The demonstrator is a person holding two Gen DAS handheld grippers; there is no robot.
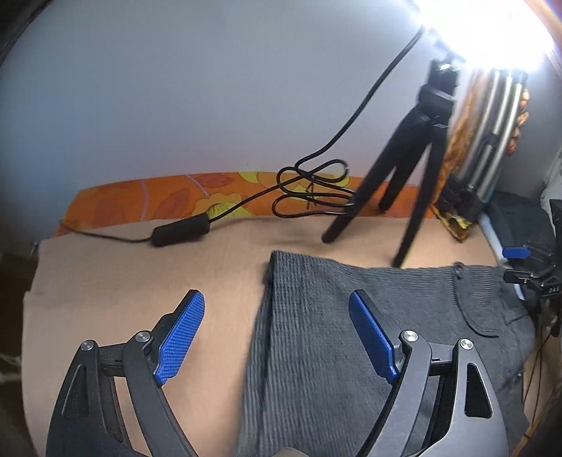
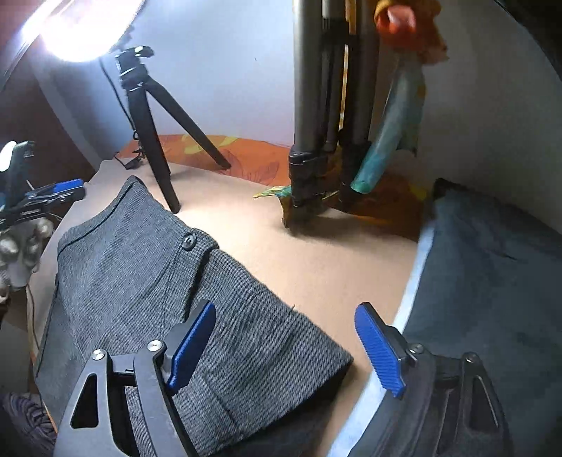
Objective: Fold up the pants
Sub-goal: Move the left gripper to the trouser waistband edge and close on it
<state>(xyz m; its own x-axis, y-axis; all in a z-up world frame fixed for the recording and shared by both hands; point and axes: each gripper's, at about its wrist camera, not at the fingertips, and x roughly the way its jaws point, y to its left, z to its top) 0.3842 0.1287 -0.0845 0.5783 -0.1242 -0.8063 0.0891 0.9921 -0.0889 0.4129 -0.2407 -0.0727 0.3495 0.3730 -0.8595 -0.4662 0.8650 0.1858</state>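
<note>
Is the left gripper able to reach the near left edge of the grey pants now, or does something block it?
Probably yes. The left gripper is open above the pants, whose left edge lies between its fingers. The tripod and cable stand farther back.

Home recording corner: tripods [image 1: 404,168], lamp [image 2: 80,31].

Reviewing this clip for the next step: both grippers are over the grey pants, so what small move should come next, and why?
Probably lower both grippers onto the pants' edges and close. The left gripper is open, empty, straddling the left edge of the pants; the right gripper is open, empty, over their near right corner. The pants lie flat on the tan table, seemingly already folded.
</note>
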